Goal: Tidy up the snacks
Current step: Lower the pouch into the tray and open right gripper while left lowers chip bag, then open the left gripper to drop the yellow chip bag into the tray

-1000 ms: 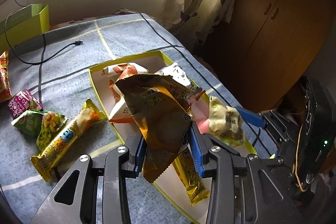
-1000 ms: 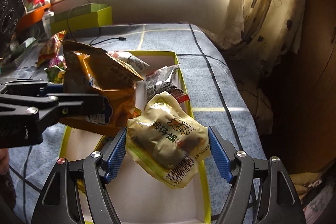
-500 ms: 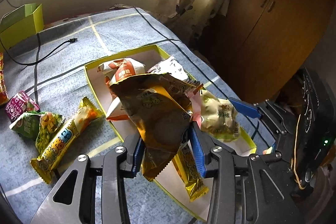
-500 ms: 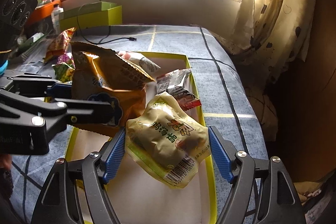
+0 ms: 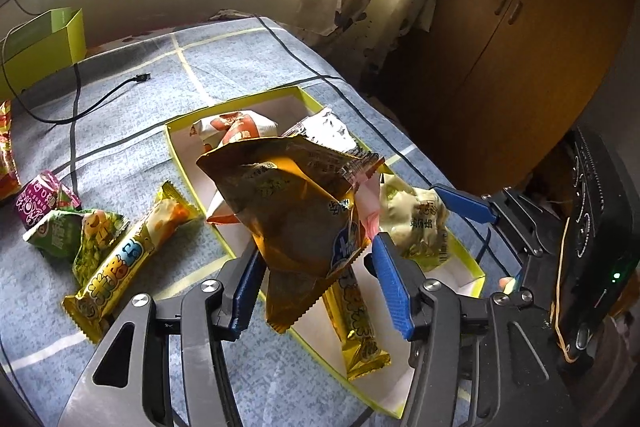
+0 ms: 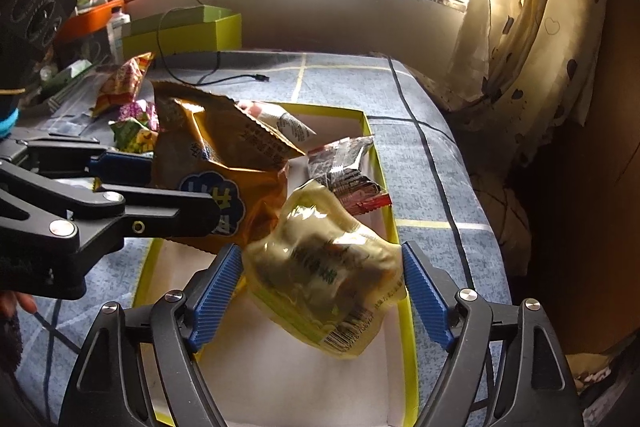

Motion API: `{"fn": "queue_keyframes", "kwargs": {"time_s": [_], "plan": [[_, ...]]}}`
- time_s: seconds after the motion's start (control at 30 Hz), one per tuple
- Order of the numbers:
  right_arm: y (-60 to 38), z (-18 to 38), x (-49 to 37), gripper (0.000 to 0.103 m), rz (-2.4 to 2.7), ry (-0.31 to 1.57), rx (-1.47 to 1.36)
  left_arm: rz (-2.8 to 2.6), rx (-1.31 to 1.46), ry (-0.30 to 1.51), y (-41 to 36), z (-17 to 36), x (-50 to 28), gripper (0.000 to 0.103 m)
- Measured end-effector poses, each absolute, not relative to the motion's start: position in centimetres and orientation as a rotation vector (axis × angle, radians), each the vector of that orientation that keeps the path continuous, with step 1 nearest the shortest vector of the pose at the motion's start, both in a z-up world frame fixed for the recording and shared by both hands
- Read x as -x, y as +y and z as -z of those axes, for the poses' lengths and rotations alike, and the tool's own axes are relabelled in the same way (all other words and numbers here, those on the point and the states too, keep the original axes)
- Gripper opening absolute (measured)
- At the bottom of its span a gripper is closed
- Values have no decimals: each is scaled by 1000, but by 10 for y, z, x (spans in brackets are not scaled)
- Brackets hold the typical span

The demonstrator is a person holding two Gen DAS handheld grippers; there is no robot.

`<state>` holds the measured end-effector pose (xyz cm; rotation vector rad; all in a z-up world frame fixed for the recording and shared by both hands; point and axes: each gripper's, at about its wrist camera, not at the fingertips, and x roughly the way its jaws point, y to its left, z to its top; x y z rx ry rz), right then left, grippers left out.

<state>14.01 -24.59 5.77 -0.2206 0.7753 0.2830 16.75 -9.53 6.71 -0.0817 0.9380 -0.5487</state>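
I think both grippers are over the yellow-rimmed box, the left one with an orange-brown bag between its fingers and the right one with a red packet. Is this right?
Not quite. The right gripper has a pale yellow-green packet between its fingers, not a red one; the right wrist view shows it. The rest holds: both are over the yellow-rimmed box, and the left gripper has the orange-brown bag between its fingers.

A: How many snack packets are in the yellow-rimmed box (image 5: pixel 176 163)?

B: Six in or over it, counting the orange bag (image 5: pixel 296 211) and pale pouch (image 6: pixel 324 267).

A: Left of the box?

B: Four packets on the blanket, plus one green carton (image 5: pixel 44 39).
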Motion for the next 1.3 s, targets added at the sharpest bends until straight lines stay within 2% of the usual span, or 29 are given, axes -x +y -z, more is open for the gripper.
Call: {"fn": "queue_keyframes", "kwargs": {"time_s": [1.3], "plan": [[-227, -81, -120, 81, -267, 755, 140, 379, -40, 814, -67, -98, -134, 55]]}}
